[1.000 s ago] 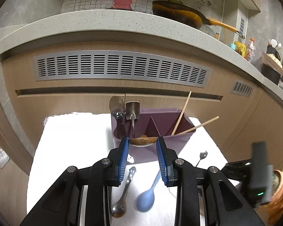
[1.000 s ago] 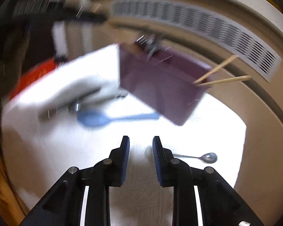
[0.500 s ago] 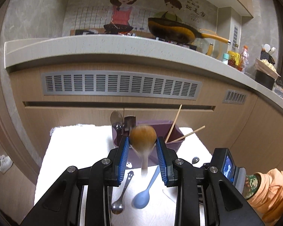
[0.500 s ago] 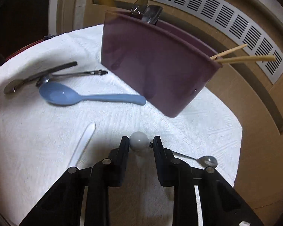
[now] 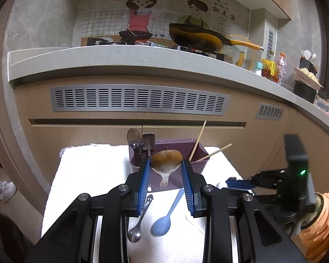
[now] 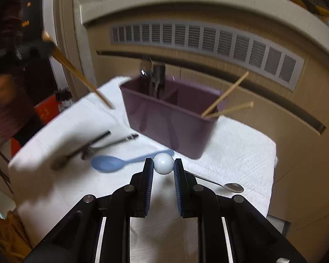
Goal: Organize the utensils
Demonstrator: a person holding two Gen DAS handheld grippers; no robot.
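Where the wall mural (image 5: 162,15) reads 有你在地方就是家, no other legible text.

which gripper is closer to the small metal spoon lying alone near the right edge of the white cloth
Right. The right gripper, shut on a white spoon, hovers just left of the small metal spoon. The left gripper, holding a wooden spoon, is near the purple organizer box, farther away.

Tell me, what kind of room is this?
Most likely a home kitchen: a stone countertop carries a frying pan on a stove, with bottles alongside, and a purple utensil caddy sits on a cloth-covered stand below.
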